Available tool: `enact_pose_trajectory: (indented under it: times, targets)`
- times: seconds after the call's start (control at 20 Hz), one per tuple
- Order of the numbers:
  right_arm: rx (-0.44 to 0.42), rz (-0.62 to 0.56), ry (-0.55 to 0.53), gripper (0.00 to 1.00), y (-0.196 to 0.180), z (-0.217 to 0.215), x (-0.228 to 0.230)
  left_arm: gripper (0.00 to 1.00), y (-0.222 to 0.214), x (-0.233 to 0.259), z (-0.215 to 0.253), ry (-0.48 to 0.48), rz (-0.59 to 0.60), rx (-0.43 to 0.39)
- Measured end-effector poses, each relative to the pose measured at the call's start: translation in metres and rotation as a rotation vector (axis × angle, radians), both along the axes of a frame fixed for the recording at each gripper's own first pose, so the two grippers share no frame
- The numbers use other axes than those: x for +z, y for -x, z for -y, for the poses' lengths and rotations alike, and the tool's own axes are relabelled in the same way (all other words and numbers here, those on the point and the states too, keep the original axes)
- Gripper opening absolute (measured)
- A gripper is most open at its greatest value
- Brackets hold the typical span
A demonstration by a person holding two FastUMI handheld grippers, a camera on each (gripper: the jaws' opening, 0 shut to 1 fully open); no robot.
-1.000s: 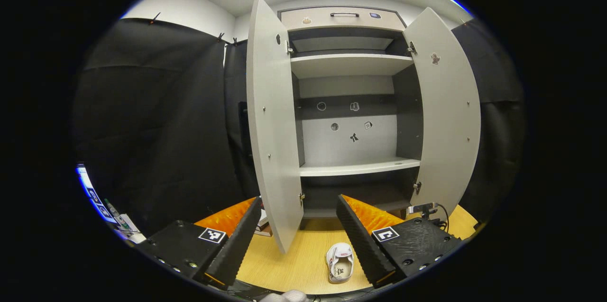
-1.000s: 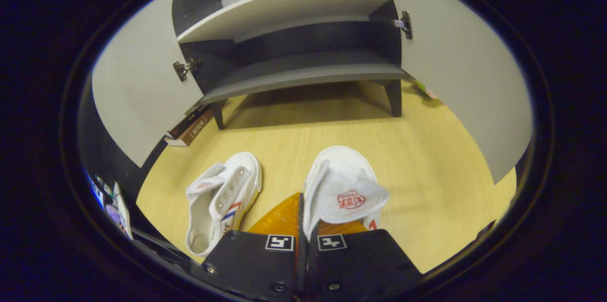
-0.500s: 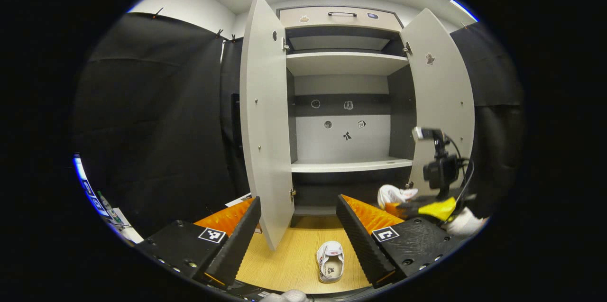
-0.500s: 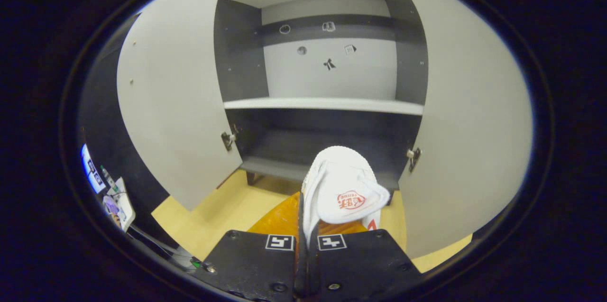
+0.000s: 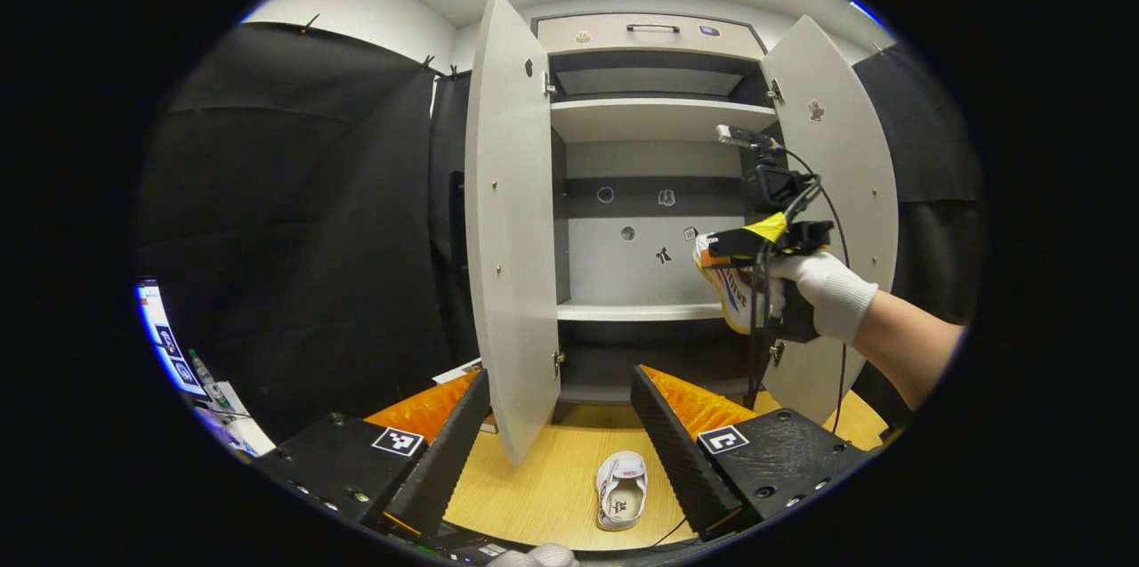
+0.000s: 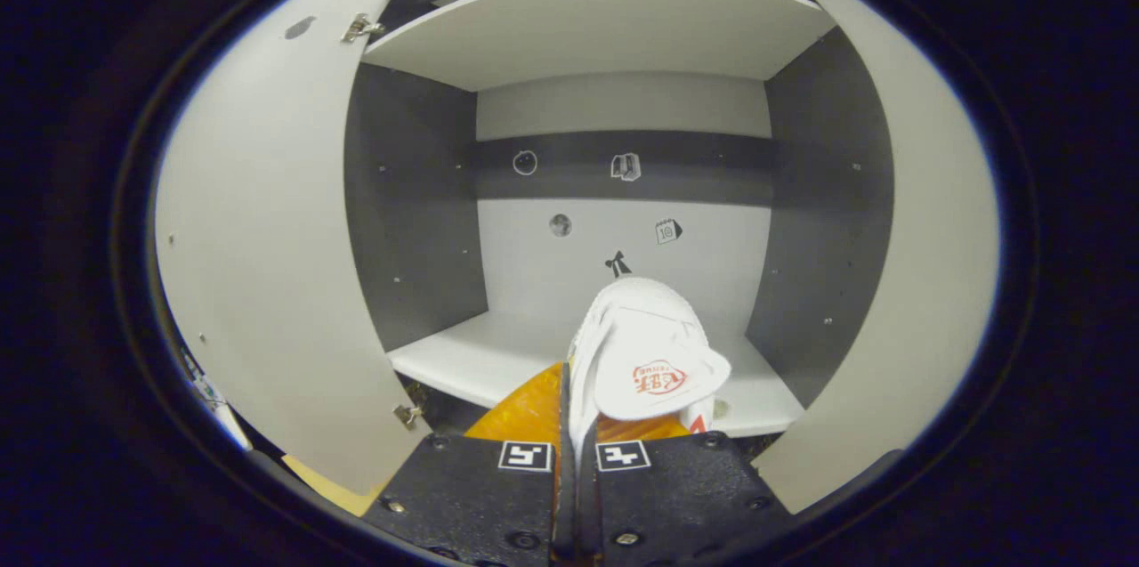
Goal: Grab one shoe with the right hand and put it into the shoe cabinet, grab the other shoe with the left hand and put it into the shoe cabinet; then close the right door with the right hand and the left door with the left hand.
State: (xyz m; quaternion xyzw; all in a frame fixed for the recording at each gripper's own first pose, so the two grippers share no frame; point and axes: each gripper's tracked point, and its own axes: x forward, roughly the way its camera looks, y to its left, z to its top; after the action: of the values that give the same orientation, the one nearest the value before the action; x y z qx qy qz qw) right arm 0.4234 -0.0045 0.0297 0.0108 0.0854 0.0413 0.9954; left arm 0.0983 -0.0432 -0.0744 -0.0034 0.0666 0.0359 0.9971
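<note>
In the right gripper view my right gripper [image 6: 569, 407] is shut on the side wall of a white shoe [image 6: 645, 353], held in the air in front of the middle shelf [image 6: 472, 358] of the open shoe cabinet. The left gripper view shows the same right gripper [image 5: 725, 251] and its shoe [image 5: 734, 291], carried by a gloved hand [image 5: 823, 291] just above that middle shelf [image 5: 636, 311]. My left gripper [image 5: 561, 425] stands open and low, with nothing between its fingers. The second white shoe [image 5: 621, 500] lies on the wooden floor between them.
Both cabinet doors stand open, the left door [image 5: 507, 220] and the right door [image 5: 841, 157]. A drawer with a handle [image 5: 654, 30] tops the cabinet. A cable [image 5: 756, 318] hangs from the right gripper. Books lie on the floor by the left door's foot.
The right gripper has lifted its shoe from near the floor up to the level of the middle shelf. The left gripper has barely moved, and the other shoe stays on the floor.
</note>
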Motion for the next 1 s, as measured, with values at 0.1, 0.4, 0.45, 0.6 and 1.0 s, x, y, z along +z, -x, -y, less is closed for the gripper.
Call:
enact_pose_trajectory:
  times: [0.1, 0.4, 0.45, 0.6, 1.0]
  targets:
    - [-0.016, -0.003, 0.03, 0.05, -0.036, 0.005, 0.009, 0.96, 0.001, 0.003, -0.004, -0.007, 0.008, 0.029]
    - [-0.055, -0.148, 0.062, 0.05, -0.122, 0.017, -0.021, 0.96, 0.008, 0.005, -0.015, -0.026, 0.007, 0.1]
    - [-0.055, -0.167, 0.068, 0.05, -0.132, 0.018, -0.027, 0.96, 0.009, 0.006, -0.018, -0.026, 0.007, 0.116]
    - [-0.067, -0.296, 0.081, 0.05, -0.147, 0.024, -0.056, 0.96, 0.01, 0.006, -0.024, -0.043, 0.004, 0.144]
    - [-0.051, -0.539, 0.043, 0.06, -0.162, 0.022, -0.09, 0.96, 0.007, 0.014, -0.027, -0.059, 0.023, 0.155]
